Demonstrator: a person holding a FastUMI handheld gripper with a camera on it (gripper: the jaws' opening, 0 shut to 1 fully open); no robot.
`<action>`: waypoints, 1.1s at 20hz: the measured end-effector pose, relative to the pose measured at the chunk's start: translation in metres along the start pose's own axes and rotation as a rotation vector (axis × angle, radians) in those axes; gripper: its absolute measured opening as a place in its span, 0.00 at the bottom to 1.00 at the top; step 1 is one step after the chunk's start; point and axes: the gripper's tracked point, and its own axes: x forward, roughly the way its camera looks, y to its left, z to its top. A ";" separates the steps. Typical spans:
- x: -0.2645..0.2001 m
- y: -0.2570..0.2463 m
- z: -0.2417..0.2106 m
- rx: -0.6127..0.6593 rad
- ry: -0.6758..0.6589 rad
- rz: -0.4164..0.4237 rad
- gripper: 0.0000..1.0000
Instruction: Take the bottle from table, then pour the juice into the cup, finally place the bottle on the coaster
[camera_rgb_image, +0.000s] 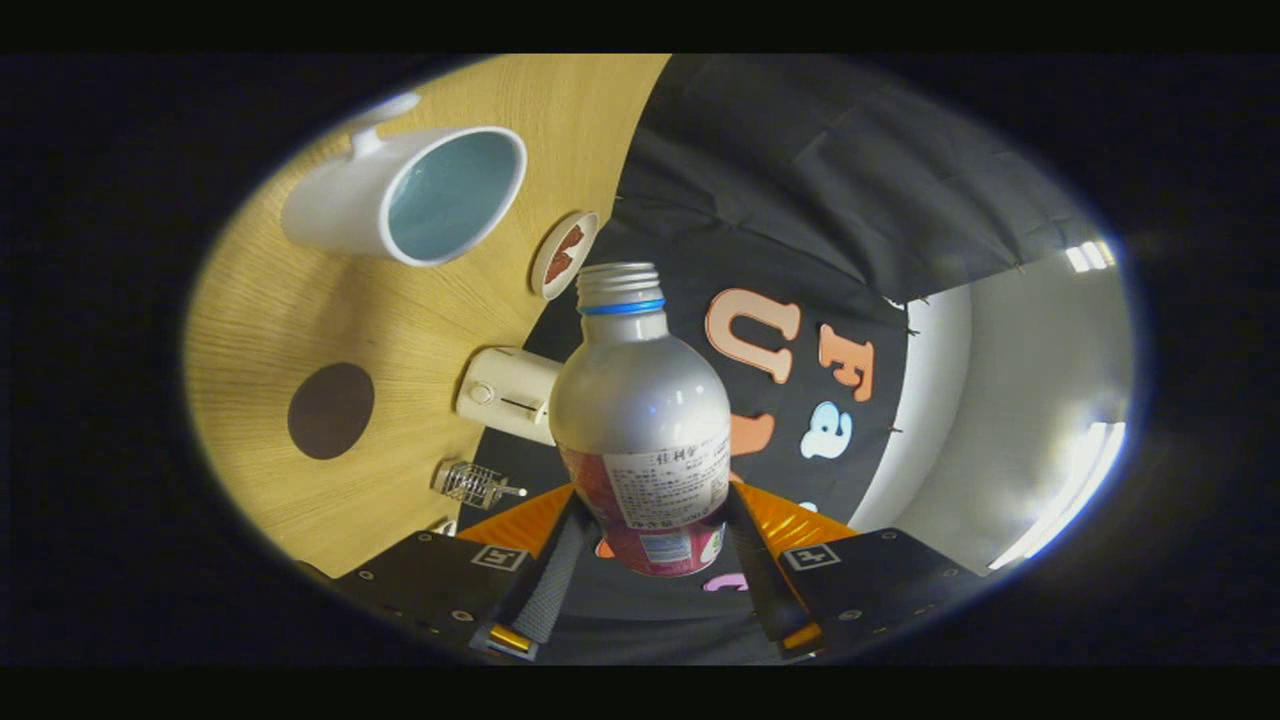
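Gripper (655, 540) is rolled sideways, so the table (300, 330) stands like a wall beside the bottle (640, 420). Both fingers clamp the bottle's base. Cup (410, 195) and dark coaster (331, 410) sit well apart from it, with bare wood between.

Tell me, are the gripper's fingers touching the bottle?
Touching. In the gripper view, both fingers press the bottle's lower sides, one each side, with no gap.
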 end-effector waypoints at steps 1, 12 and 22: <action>-0.002 0.004 0.000 0.029 0.001 0.017 0.77; -0.011 0.047 0.017 0.635 0.012 0.273 0.78; 0.007 0.049 0.006 1.187 0.046 0.328 0.78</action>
